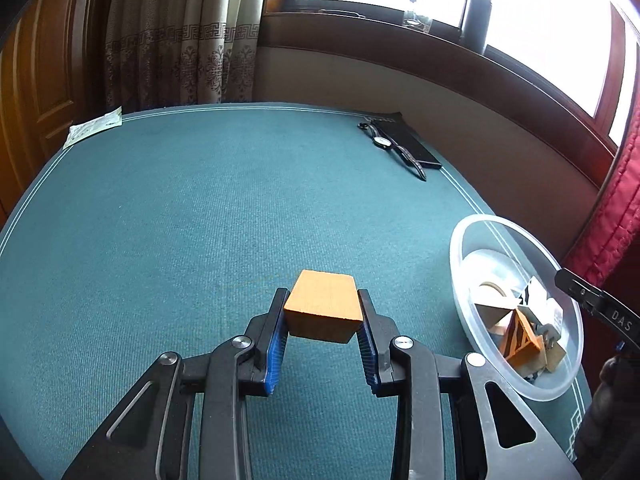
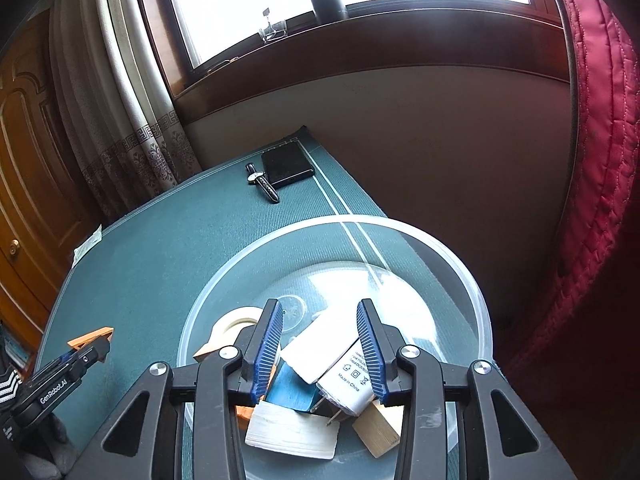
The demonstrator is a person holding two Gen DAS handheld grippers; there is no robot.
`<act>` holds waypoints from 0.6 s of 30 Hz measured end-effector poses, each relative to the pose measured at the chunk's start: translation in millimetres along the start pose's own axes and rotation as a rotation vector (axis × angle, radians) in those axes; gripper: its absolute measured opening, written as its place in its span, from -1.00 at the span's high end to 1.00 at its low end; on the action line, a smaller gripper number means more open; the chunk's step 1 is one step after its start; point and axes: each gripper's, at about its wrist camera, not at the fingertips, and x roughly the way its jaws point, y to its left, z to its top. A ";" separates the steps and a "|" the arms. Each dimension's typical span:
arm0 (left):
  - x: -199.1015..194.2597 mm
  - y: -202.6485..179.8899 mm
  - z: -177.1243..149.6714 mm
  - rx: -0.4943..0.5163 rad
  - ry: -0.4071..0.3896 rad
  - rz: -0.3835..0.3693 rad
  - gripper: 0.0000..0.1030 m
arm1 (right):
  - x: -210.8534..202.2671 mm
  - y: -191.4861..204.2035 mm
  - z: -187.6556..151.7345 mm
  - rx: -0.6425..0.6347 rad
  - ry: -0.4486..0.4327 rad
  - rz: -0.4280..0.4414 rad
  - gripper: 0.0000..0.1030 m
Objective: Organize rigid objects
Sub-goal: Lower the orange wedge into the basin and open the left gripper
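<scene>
My left tool is clamped on an orange wooden block, held above the green tabletop near its right edge. My right tool hangs with its jaws parted over the clear plastic bowl, gripping nothing; a white charger plug lies between them in the bowl, among wooden blocks and a tape roll.

Orange block aloft — the rest lie in the bowl.
You have a white charger, tape roll and wood blocks heaped inside — charger tilted on top.
</scene>
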 end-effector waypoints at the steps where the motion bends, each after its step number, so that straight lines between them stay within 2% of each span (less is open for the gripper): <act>1: 0.1 -4.6 1.5 0.008 0.001 -0.011 0.36 | -0.9 -0.7 0.1 0.000 -0.004 -0.002 0.20; 18: 1.1 -83.4 19.7 0.140 0.011 -0.198 0.36 | -8.2 -15.6 1.2 0.023 -0.041 -0.020 0.20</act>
